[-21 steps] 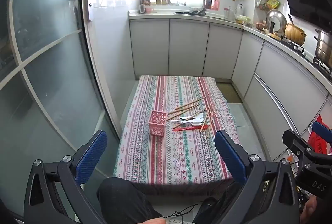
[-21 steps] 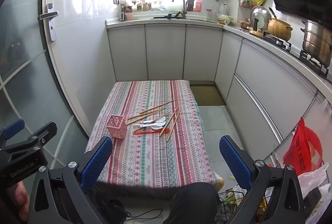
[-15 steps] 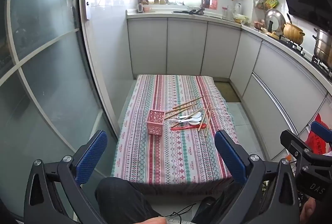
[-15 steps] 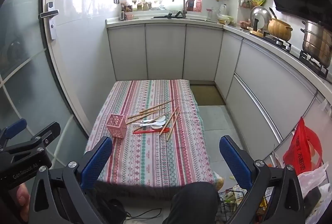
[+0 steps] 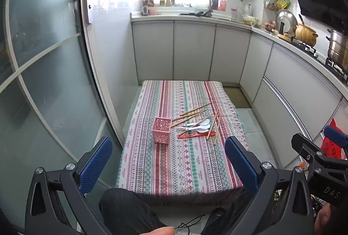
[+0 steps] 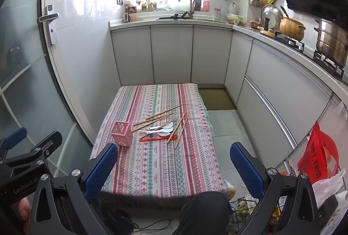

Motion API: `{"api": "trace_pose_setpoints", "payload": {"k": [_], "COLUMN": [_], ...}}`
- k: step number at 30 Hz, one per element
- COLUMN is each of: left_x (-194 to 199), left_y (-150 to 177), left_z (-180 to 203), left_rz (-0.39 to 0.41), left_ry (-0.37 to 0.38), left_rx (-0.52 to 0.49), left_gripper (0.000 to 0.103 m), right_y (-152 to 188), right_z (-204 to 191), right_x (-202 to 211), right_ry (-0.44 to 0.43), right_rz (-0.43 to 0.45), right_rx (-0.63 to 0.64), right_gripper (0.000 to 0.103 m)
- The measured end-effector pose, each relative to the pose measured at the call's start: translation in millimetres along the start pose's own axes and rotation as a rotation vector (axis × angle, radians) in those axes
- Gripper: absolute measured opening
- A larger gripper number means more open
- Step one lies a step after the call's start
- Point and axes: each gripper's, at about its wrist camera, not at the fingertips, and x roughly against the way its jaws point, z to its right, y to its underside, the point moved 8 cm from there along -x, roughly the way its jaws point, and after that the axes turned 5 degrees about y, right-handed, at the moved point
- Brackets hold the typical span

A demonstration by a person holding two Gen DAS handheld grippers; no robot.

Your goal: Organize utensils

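Left gripper (image 5: 168,164): jaws wide apart, nothing btwn the blue pads, tilted down toward the table. Right gripper (image 6: 174,166): same, spread full, empty. Both held well short of the table's near edge; person's dark-clad knees below them.

Table (image 6: 152,169) w/ striped patterned cloth. Pink basket (image 6: 121,133), lattice-walled, upright, left of the pile, just beside it; looks empty, interior not fully visible. Utensils loose in a heap to its right: wooden chopsticks (image 6: 163,114) fanned and crossing, more of them at the right side of the heap; white spoons (image 6: 162,127) in the middle, partly over some sticks; red utensil (image 6: 157,139) nearest edge, type unclear.

Handling, my guess: chopsticks light, stiff, thin, prone to roll or pivot, so pinch mid-shaft, across the length. Spoons prob ceramic or plastic, smooth, slippery; take by the handle, not the bowl. Basket light, likely to tip or slide when things drop in; steady w/ the other gripper.

Nothing sorted yet.
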Motion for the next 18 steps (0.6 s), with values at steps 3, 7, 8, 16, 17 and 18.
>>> {"api": "trace_pose_setpoints", "payload": {"k": [3,7,8,16,17,18], "left_x": [-0.2,-1.7,-1.9,-2.7,-3.2,-3.2], "left_y": [0.9,0.1,-0.2,-0.9,-0.8,-0.4], "left_z": [0.7,1.7,1.7,3.1,3.4,4.3], "left_rz": [-0.002,-0.006,-0.007,-0.005,-0.006,-0.005], "left_ry": [0.004,0.007,0.009,0.011,0.011,0.009], "left_rx": [-0.002,-0.002,-0.003,-0.009,-0.01,-0.011], "left_gripper": [0.103,0.103,0.103,0.103,0.103,0.103], "right_y": [-0.3,0.8,0.2,1.3,0.7,0.7], "right_z": [-0.4,-0.1,-0.4,-1.5,-0.6,-0.6], "right_x": [-0.7,-1.4,-1.4,-3.5,-4.4,-5.4], "right_ry": [-0.001,-0.003,-0.003,-0.004,-0.005,-0.007], "right_rz": [-0.001,-0.001,-0.001,-0.001,-0.002,-0.002], "right_rx": [-0.004,-0.005,-0.006,-0.006,-0.007,-0.008], "right_gripper": [0.103,0.103,0.103,0.103,0.103,0.103]}}
